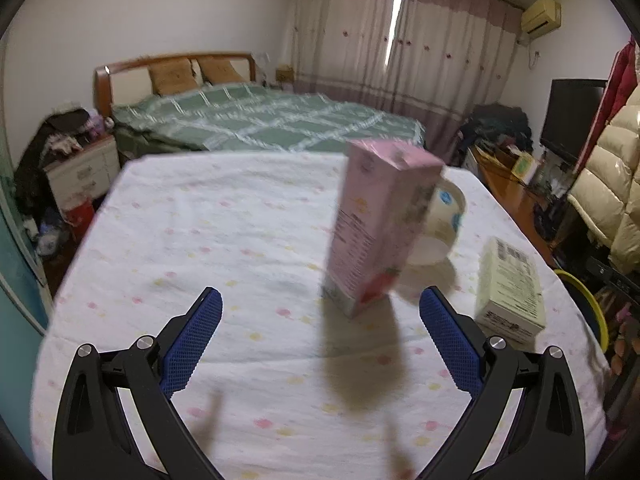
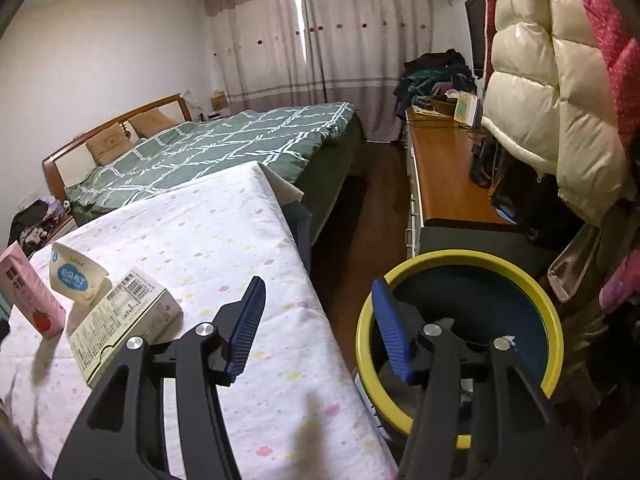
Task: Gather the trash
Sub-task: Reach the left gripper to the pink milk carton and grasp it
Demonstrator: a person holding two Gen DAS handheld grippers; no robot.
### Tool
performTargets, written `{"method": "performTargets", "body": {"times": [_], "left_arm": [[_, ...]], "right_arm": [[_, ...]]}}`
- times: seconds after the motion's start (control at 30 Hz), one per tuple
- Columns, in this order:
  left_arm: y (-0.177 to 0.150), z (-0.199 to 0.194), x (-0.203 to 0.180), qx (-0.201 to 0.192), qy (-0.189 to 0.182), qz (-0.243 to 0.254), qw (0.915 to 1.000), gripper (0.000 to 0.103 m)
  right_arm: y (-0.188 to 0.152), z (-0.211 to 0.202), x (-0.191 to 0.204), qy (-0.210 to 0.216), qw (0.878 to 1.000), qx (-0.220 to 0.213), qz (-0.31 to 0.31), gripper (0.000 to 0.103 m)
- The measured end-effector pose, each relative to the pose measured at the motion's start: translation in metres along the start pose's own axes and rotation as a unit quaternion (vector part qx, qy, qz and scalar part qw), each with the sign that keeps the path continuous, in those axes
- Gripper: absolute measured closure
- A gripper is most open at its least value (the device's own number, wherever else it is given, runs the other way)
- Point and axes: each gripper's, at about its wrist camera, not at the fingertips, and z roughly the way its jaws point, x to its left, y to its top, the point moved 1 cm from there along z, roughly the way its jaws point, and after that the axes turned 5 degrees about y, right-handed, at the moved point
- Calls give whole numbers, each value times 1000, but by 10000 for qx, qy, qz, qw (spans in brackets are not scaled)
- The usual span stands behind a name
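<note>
Blue-padded right hand-held gripper (image 2: 318,320) spread empty over yellow-rimmed bin (image 2: 552,320); left hand-held gripper (image 1: 320,312) spread before pink carton (image 1: 372,228).

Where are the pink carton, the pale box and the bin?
pink carton (image 1: 372,232), left wrist view, front face.
pale box (image 2: 120,320), right wrist view, printed top face.
bin (image 2: 554,320), right wrist view, yellow rim.

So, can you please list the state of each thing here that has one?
pink carton: standing upright on the table, not held
white cup: tipped over behind the pink carton
pale box: lying flat on the table
bin: open top, beside the table
left gripper: jaws open, empty
right gripper: jaws open, empty, near the bin
curtains: drawn, a small gap
</note>
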Motion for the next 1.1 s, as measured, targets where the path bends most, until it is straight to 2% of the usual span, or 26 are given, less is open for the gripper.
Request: {"method": "performTargets", "body": {"times": [0.07,0.17,0.23,0.33,0.47,0.67,0.8,0.83,0.9,1.1], "left_arm": [[0,6,-11,162,44,34,9999,6],[7,12,-30,183,190,12,9997,6],[14,13,-39,108,466,-85,9988,6],[28,20,-41,51,807,-483,9956,6],[35,35,-42,125,976,-788,9920,6],[41,41,-46,-76,1152,-854,9896,7],[44,46,-44,-45,1130,-897,9895,25],[44,48,-43,-41,1106,-897,9898,35],[45,49,-43,-27,1042,-845,9910,45],[42,30,-46,-166,1003,-608,9930,46]], "right_arm": [[1,1,-3,-18,10000,27,38,49],[1,2,-5,-53,10000,49,44,49],[1,1,-5,-51,10000,21,54,49],[1,1,-6,-25,10000,25,66,49],[1,2,-10,35,9999,48,115,49],[2,5,-16,135,9995,108,245,48],[2,8,-19,183,9992,157,323,48],[2,8,-19,186,9991,157,335,48],[2,8,-20,209,9990,159,357,48],[2,8,-22,242,9988,155,386,48]]}}
